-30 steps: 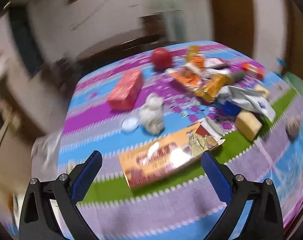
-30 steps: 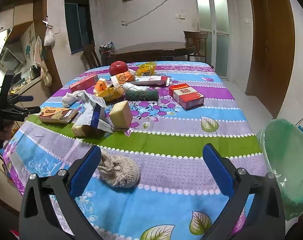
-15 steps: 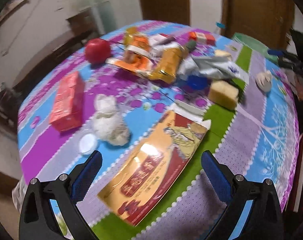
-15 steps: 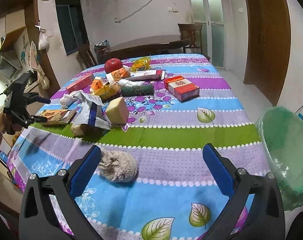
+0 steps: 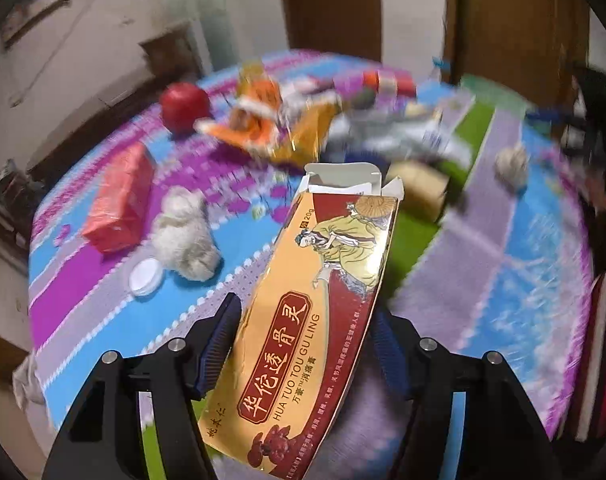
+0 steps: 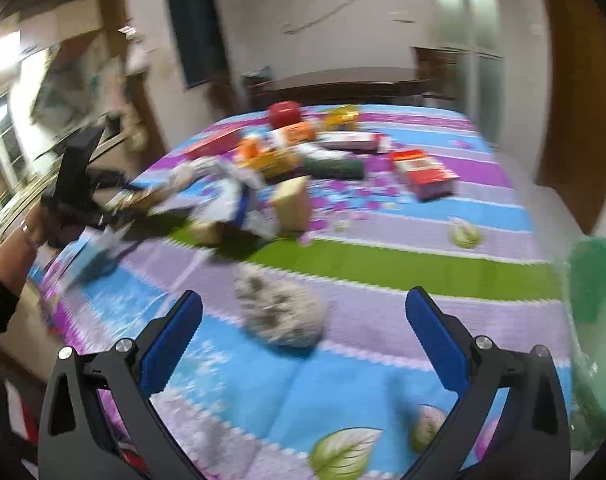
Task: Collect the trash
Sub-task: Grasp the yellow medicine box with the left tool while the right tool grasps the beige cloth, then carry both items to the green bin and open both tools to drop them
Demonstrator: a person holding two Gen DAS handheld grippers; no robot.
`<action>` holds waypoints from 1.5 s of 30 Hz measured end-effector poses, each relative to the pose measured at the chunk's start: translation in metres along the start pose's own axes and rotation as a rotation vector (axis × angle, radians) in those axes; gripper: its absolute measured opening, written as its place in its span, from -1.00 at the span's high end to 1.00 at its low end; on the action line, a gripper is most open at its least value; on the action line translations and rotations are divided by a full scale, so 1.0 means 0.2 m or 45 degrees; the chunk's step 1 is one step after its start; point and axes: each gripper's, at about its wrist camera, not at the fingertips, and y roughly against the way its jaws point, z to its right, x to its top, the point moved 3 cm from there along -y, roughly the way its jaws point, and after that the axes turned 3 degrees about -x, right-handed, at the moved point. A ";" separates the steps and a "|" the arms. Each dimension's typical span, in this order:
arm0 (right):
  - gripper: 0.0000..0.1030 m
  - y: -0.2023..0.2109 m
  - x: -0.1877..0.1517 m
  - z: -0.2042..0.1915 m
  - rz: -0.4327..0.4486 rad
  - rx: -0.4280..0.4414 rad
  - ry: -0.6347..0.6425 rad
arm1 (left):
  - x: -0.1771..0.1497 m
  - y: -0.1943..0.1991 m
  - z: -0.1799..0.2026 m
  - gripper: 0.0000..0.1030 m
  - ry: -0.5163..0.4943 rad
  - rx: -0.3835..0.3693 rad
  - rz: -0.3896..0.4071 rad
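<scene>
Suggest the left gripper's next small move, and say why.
Probably carry the box toward the green bin by the table's far side. The left gripper is shut on the box, lifted off the tablecloth; the right gripper is open.

Indoor room light, dim at the dark rounded fisheye corners, with a bright patch at upper left of the right wrist view; both views are motion-blurred, only the held box [image 5: 319,316] reading fairly sharp.
</scene>
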 end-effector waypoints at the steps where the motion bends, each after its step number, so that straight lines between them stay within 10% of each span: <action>1: -0.90 -0.01 0.00 -0.03 -0.013 0.015 0.040 | 0.00 0.06 0.00 -0.27 0.039 0.027 0.044; 12: 0.11 -0.28 -0.03 -0.05 -0.213 0.062 0.023 | 0.05 0.37 0.27 -0.27 0.365 0.239 0.218; 18: 0.19 -0.20 -0.03 0.00 -0.125 0.100 -0.032 | 0.24 0.31 0.42 -0.27 0.398 0.292 0.207; 29: 0.19 0.45 0.16 0.47 0.165 -0.092 -0.246 | 0.91 0.05 0.88 -0.27 0.166 0.151 0.214; 45: 0.19 0.80 0.03 1.39 -0.141 -0.585 -0.525 | 1.81 -0.95 1.93 -0.27 -0.066 -0.230 -0.048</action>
